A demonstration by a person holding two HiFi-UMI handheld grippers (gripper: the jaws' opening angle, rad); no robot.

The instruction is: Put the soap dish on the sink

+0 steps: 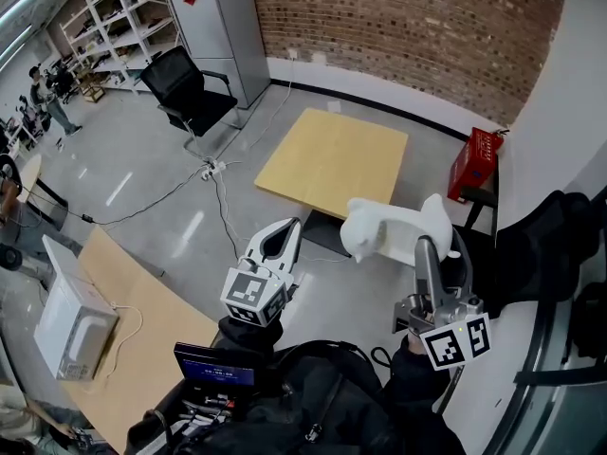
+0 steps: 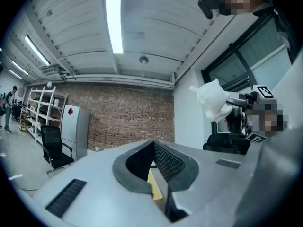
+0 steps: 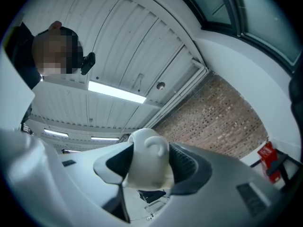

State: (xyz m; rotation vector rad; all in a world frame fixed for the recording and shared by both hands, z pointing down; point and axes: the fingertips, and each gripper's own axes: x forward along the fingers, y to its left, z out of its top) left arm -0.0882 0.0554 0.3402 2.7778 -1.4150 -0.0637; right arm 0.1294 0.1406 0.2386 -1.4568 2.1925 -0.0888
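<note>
Counted: two grippers, one soap dish, two wooden tables, one black office chair (image 1: 190, 93), one red crate (image 1: 474, 164), one white boxy appliance (image 1: 71, 316).

Edges/room: the square table (image 1: 332, 159) is set well ahead, with its near corner seen just beside the soap dish (image 1: 389, 227) in the head view. The long table (image 1: 142, 320) is placed low left, and the white appliance is parked at its left edge. A wide stretch of grey floor (image 1: 142, 169) is left open between the two tables, crossed only by cables (image 1: 218, 173). The right side is tighter: dark seating (image 1: 541, 245) and the white wall are found close to the right gripper. The red crate is set by the wall, beyond the soap dish.

Tool: the left gripper (image 1: 289, 230) is held level with its jaws pressed together and nothing between them; only the far table is glimpsed through the gap behind the tips. The right gripper (image 1: 438, 254) is tilted upward with its jaws spread wide and clamped on the soap dish. The white, swan-like dish is gripped on both sides by the pads and carried in the air above the floor.
</note>
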